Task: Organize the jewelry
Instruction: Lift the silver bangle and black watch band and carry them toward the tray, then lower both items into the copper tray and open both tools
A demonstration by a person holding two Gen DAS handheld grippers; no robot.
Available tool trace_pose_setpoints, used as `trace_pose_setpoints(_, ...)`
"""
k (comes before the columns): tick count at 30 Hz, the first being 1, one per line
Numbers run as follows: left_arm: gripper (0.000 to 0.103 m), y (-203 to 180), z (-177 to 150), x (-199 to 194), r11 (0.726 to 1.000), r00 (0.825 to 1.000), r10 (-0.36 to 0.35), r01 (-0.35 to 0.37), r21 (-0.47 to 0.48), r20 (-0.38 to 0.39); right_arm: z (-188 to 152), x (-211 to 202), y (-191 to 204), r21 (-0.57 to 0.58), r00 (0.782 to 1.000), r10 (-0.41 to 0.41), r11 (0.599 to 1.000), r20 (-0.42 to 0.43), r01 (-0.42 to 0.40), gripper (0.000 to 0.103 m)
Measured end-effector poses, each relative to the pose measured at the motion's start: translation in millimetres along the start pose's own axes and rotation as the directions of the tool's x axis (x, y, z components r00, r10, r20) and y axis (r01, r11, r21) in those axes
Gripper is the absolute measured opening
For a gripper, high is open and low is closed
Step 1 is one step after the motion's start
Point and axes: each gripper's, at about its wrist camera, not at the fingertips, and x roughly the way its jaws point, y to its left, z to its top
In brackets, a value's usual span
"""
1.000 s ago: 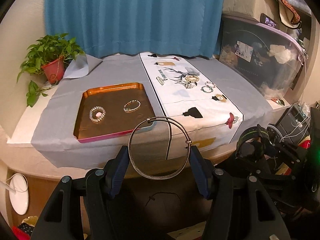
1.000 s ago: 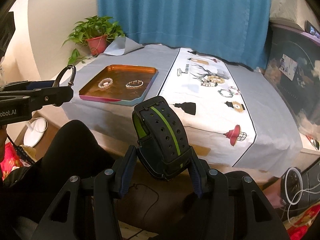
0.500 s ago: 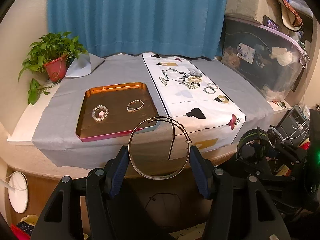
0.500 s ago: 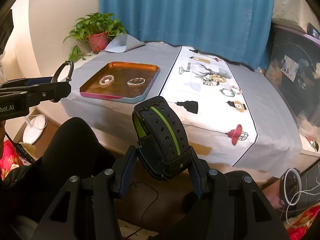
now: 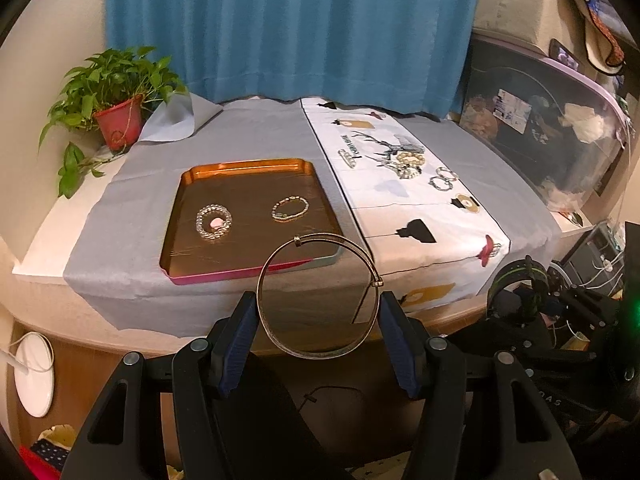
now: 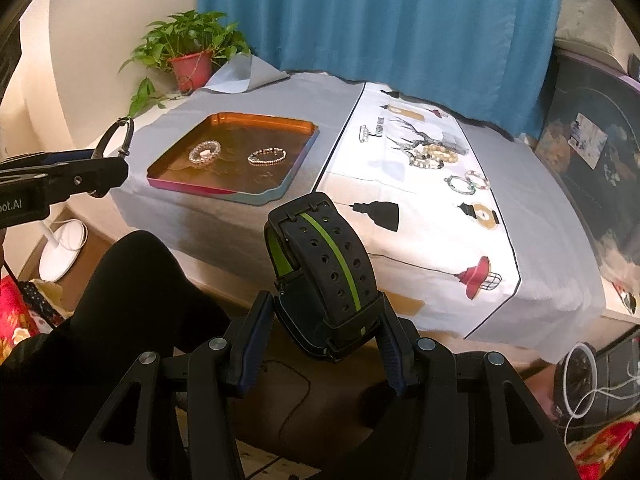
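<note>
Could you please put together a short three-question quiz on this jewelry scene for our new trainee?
1. True or false: the left gripper is shut on a thin metal bangle.
2. What does the right gripper hold? A) a pearl necklace B) a black watch with a green stripe C) nothing
3. How many bracelets lie in the orange tray?

Key
1. True.
2. B.
3. Two: a clear beaded bracelet and a slimmer beaded bracelet.
</note>
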Motion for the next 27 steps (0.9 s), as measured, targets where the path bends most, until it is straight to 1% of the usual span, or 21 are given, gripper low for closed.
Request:
trace_pose_setpoints(10,0.056,34.6,12.8,20.5,0.999,1.0,0.028,-0.028,-0.04,-0.009,33.2,25.8,11.4,-0.046,1.0,-0.009,0.999,-0.015,0.009,0.051)
trace_pose_setpoints(16,0.056,58.3,25.3,33.5,0.997,0.998,0.059,-0.059,-0.058,-0.012,57.7,48.6,24.8,-0.072,1.0,0.009,0.997,-0.019,-0.01,0.051)
trace_pose_setpoints(20,0.056,72.1,35.6,49.3,0.994,0.996,0.085,-0.087,-0.061,-0.022,74.3,71.7,35.4,-0.088,0.999,0.025,0.996,-0.035,-0.028,0.051)
trace_pose_setpoints(27,0.056,89.3,58.9,87.8,0.991,0.992,0.117,-0.12,-0.059,-0.05,111.4,121.7,45.4,-0.073,0.995,0.074,0.994,-0.059,-0.079,0.051)
